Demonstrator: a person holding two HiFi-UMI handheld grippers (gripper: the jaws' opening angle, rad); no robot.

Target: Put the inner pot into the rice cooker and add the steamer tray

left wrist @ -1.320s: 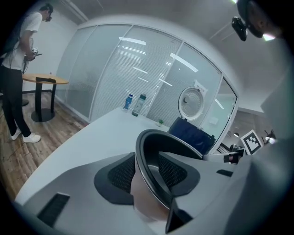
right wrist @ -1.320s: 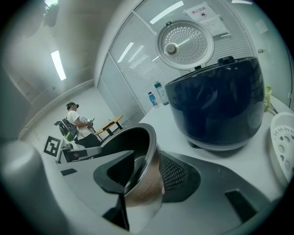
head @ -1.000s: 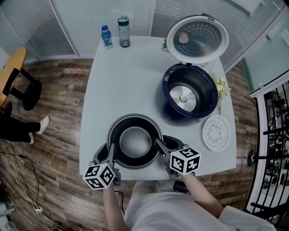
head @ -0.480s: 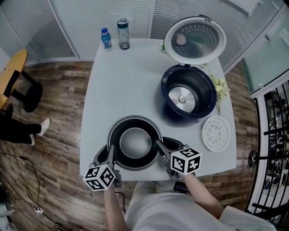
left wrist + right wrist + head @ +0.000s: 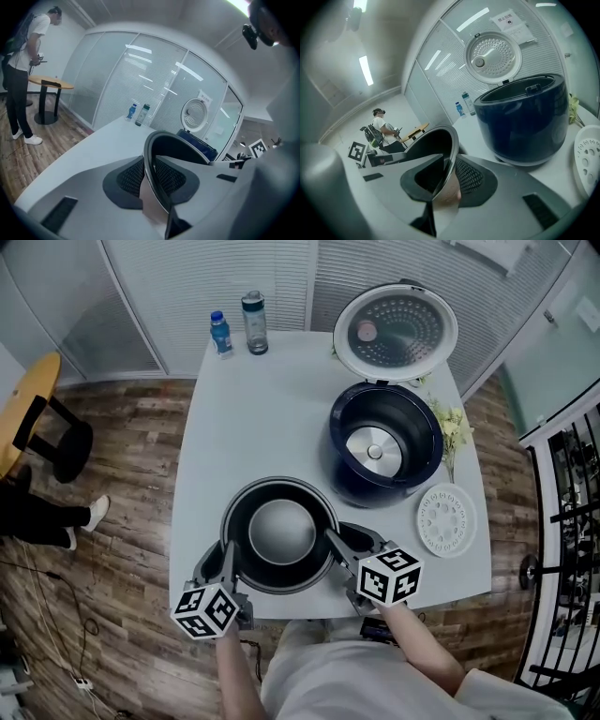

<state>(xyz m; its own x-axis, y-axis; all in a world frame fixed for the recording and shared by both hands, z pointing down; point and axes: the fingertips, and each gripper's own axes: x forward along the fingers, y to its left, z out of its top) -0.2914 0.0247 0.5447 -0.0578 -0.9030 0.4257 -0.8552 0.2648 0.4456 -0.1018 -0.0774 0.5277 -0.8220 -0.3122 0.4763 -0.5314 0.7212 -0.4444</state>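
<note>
The dark inner pot with a grey bottom stands at the table's near edge. My left gripper has the pot's left rim between its jaws. My right gripper holds the right rim. Both sets of jaws are closing, and the ribbed pads press on the rim from inside and outside. The right gripper view shows the same grip on the pot. The dark blue rice cooker stands open farther back on the right, with its lid raised. The white steamer tray lies flat to the cooker's near right.
Two bottles stand at the far left corner of the white table. Pale flowers lie by the cooker's right side. A person stands by a round wooden table off to the left. A railing runs along the right.
Both grippers have stayed on the pot's rim. The pot looks slightly lifted on its right side. The head view has shifted a little.
</note>
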